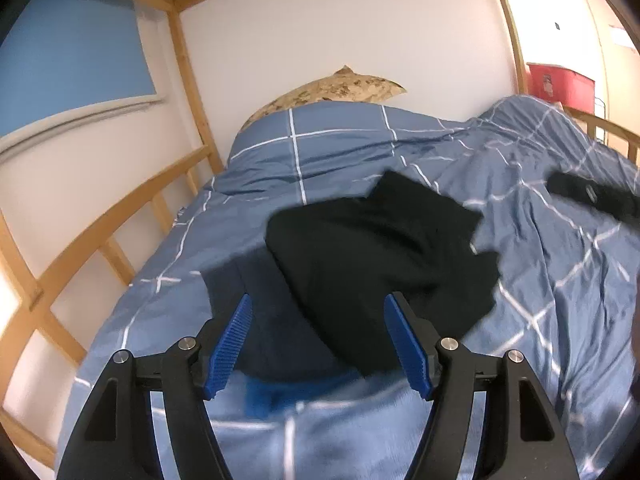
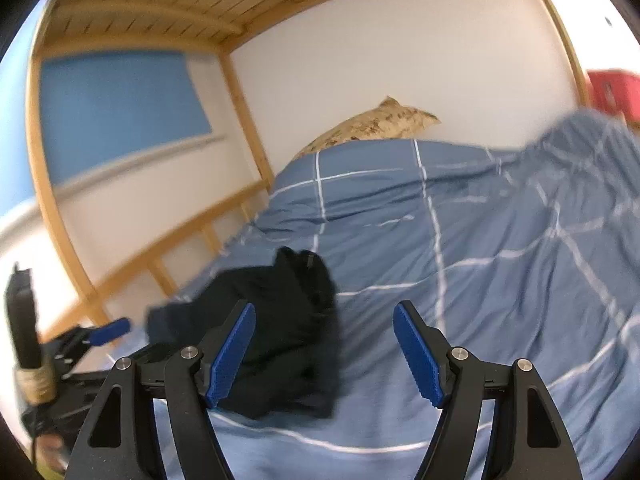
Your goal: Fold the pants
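Black pants (image 1: 380, 248) lie in a loose folded heap on the blue checked duvet (image 1: 340, 152). My left gripper (image 1: 318, 312) is open and empty, just above the near edge of the heap. A dark object at the far right (image 1: 596, 196) is blurred. In the right wrist view the pants (image 2: 280, 328) lie at the lower left on the duvet (image 2: 460, 264). My right gripper (image 2: 324, 320) is open and empty, its left finger over the heap's right side. The left gripper (image 2: 100, 332) shows at the far left there.
A patterned pillow (image 1: 340, 90) leans on the white wall behind the duvet. Wooden bunk rails (image 1: 120, 224) run along the left side, with slats overhead. A red box (image 1: 560, 84) stands beyond the bed's right end. The duvet is bunched at the right (image 1: 560, 140).
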Demonstrator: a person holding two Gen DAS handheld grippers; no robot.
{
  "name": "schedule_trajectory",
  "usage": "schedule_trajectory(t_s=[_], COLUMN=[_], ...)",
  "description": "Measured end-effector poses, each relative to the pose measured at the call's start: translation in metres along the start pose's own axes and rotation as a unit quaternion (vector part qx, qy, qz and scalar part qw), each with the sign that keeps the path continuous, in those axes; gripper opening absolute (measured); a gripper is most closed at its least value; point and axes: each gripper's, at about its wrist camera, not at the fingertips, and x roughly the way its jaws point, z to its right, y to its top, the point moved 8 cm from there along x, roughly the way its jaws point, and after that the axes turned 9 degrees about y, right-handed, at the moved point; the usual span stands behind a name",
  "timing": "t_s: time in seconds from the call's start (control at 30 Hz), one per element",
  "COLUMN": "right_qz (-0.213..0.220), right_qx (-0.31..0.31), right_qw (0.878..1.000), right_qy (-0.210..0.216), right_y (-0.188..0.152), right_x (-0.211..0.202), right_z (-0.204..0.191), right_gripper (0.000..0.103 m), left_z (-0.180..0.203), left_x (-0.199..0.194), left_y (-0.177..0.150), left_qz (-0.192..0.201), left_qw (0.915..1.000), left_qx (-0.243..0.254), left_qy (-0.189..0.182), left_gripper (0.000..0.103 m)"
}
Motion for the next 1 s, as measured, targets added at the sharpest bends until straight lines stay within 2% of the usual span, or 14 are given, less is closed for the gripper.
schedule_trajectory(t_s=[0.13,0.27,0.37,0.5,0.57,0.63,0.7,0.77,0.9,1.0], right_qz=[-0.039,-0.076,-0.095,-0.104,-0.105,-0.107,-0.113,-0.115,-0.099,-0.076], right_qx=[-0.042,-0.047,-0.057,-0.059,-0.058,-0.067,-0.075,-0.073,-0.053,-0.045], right_qw=[0.998,0.995,0.993,0.992,0.992,0.991,0.990,0.990,0.993,0.995], right_qy=[0.020,0.042,0.042,0.039,0.039,0.037,0.033,0.035,0.034,0.034], right_y=[-0.016,-0.043,-0.058,-0.065,-0.066,-0.066,-0.068,-0.069,-0.063,-0.052], right_x=[0.011,0.020,0.027,0.033,0.035,0.039,0.043,0.046,0.044,0.044], right_z=[-0.001,-0.003,-0.001,0.003,0.004,0.004,0.003,0.002,0.004,0.003], right_gripper=[0.073,0.073,0.073,0.073,0.073,0.073,0.072,0.072,0.072,0.072], left_z=[0.027,0.046,0.050,0.045,0.043,0.042,0.043,0.043,0.034,0.023], left_x=[0.005,0.010,0.014,0.030,0.040,0.046,0.051,0.051,0.042,0.039], left_y=[-0.025,-0.039,-0.040,-0.040,-0.041,-0.041,-0.042,-0.041,-0.037,-0.036], left_qz=[0.013,0.022,0.029,0.028,0.021,0.018,0.010,0.011,0.023,0.019], left_qw=[0.9991,0.9975,0.9972,0.9969,0.9975,0.9975,0.9980,0.9977,0.9949,0.9953], left_qx=[0.041,0.067,0.069,0.063,0.057,0.054,0.055,0.060,0.087,0.085], left_qy=[0.005,0.010,0.010,0.037,0.037,0.040,0.028,0.031,0.045,0.041], left_gripper=[0.068,0.068,0.068,0.067,0.065,0.056,0.029,0.015,0.013,0.013])
